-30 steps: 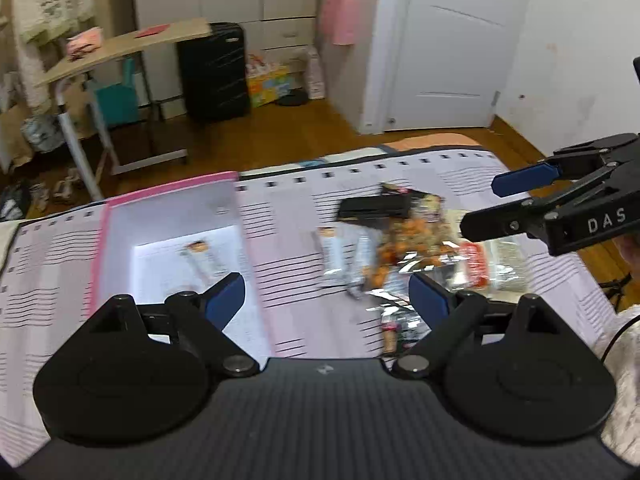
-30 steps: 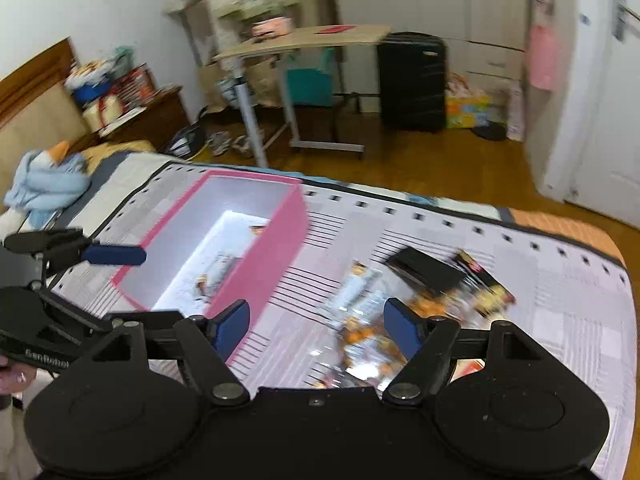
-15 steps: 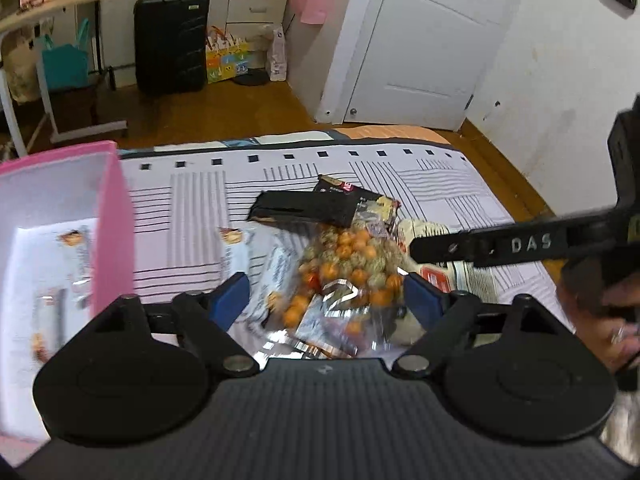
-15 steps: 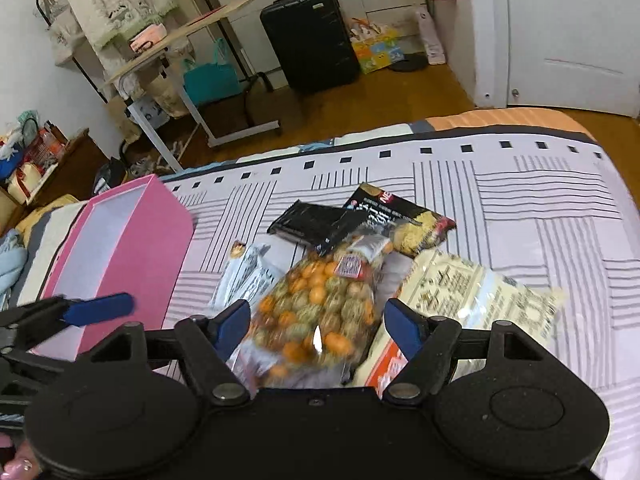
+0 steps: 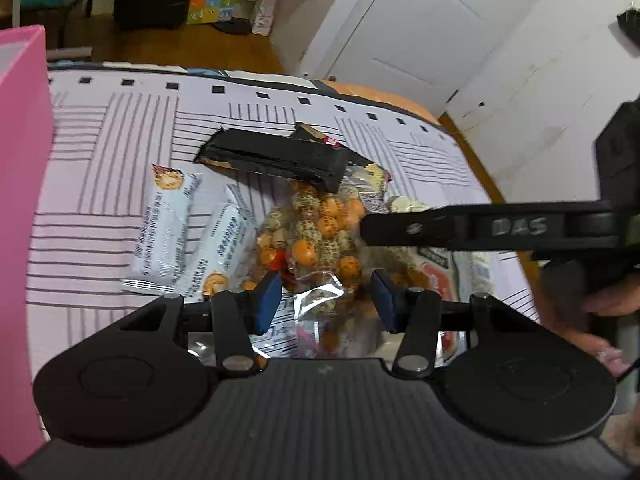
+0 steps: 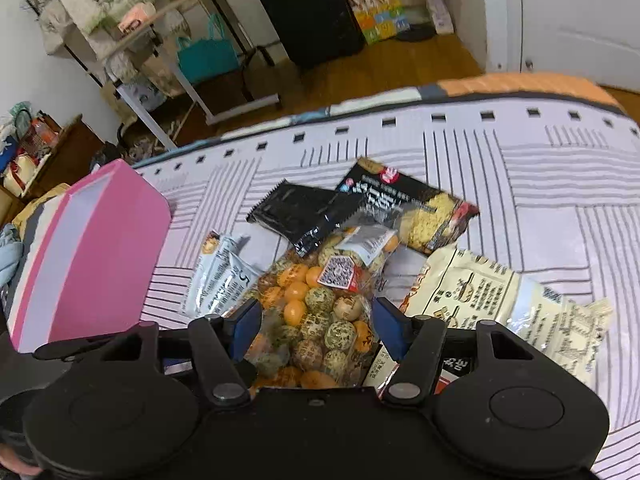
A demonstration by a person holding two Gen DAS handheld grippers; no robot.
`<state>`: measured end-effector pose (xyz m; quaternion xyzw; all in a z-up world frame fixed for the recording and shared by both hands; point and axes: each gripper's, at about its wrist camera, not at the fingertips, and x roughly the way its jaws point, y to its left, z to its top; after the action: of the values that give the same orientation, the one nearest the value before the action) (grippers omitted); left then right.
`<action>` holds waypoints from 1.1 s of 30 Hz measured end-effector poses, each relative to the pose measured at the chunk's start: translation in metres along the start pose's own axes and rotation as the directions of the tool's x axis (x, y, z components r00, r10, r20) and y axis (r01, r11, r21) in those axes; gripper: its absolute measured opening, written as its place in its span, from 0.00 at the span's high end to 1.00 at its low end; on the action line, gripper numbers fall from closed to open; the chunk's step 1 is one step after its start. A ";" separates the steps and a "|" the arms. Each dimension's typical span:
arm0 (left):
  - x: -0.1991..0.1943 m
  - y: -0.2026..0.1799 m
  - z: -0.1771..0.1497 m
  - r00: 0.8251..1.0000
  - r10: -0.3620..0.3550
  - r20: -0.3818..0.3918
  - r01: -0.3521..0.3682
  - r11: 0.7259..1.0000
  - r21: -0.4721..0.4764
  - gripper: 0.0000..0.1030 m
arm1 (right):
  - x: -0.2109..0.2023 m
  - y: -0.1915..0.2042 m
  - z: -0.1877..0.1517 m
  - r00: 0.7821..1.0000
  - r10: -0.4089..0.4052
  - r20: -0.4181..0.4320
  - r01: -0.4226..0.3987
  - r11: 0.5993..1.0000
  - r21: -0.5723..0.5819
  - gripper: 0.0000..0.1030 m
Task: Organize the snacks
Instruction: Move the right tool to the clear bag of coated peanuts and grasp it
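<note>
A pile of snacks lies on the striped bed cover. A clear bag of orange and speckled balls (image 6: 320, 312) (image 5: 320, 236) sits in its middle. My right gripper (image 6: 316, 322) is open with its jaws on either side of that bag. My left gripper (image 5: 326, 300) is open, its jaws around the bag's near crinkled end. A black packet (image 6: 304, 212) (image 5: 276, 156), a dark noodle packet (image 6: 416, 204), a cream noodle packet (image 6: 500, 300) and two white bars (image 5: 168, 224) (image 6: 220, 276) lie around it. The pink box (image 6: 92, 256) (image 5: 20, 200) stands at the left.
The right gripper's arm (image 5: 500, 228) crosses the left wrist view above the pile. Beyond the bed edge there is wooden floor, a black suitcase (image 6: 312, 12), a folding table (image 6: 168, 52) and a white door (image 5: 420, 24).
Both grippers have moved from the pink box to the snack pile and dropped close over the bag of balls. Their jaws have narrowed around it.
</note>
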<state>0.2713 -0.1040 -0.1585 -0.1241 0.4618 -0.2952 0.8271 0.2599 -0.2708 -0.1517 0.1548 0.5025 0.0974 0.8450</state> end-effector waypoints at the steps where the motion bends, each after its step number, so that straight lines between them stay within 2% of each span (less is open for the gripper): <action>1: 0.001 0.000 0.000 1.000 -0.010 -0.005 0.010 1.000 0.005 0.53 | 0.002 -0.001 0.000 1.000 0.001 -0.002 -0.001 1.000 0.012 0.30; 7: 0.010 -0.004 -0.006 0.999 -0.047 0.001 0.047 0.999 0.015 0.55 | 0.009 -0.007 0.000 0.999 0.018 -0.038 -0.015 0.997 0.080 0.24; 12: 0.011 -0.004 -0.007 0.998 -0.061 -0.010 0.061 0.998 0.008 0.57 | 0.010 -0.006 -0.001 0.999 0.018 -0.046 -0.014 0.996 0.088 0.22; 14: 0.011 -0.006 -0.008 0.998 -0.057 -0.006 0.057 0.998 0.021 0.57 | 0.009 -0.005 -0.002 0.999 0.011 -0.046 -0.007 0.996 0.089 0.23; 16: 0.011 -0.007 -0.009 0.998 -0.055 -0.008 0.055 0.998 0.026 0.58 | 0.005 -0.004 -0.003 0.999 -0.004 -0.040 0.008 0.995 0.096 0.29; 19: 0.008 -0.009 -0.009 0.998 -0.058 -0.018 0.058 0.998 0.034 0.58 | 0.001 -0.005 -0.003 0.999 -0.005 -0.043 0.010 0.995 0.100 0.33; 27: -0.002 -0.015 -0.013 0.994 -0.080 -0.071 0.083 0.996 0.031 0.58 | -0.015 0.004 -0.016 0.997 -0.023 -0.071 0.030 0.995 0.100 0.33; 33: -0.016 -0.025 -0.025 0.985 -0.114 -0.128 0.117 0.993 0.011 0.58 | -0.037 0.014 -0.034 0.994 -0.050 -0.099 0.058 0.995 0.080 0.33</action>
<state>0.2345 -0.1119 -0.1490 -0.1240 0.5029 -0.3543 0.7786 0.2128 -0.2640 -0.1316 0.1710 0.5505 0.0612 0.8148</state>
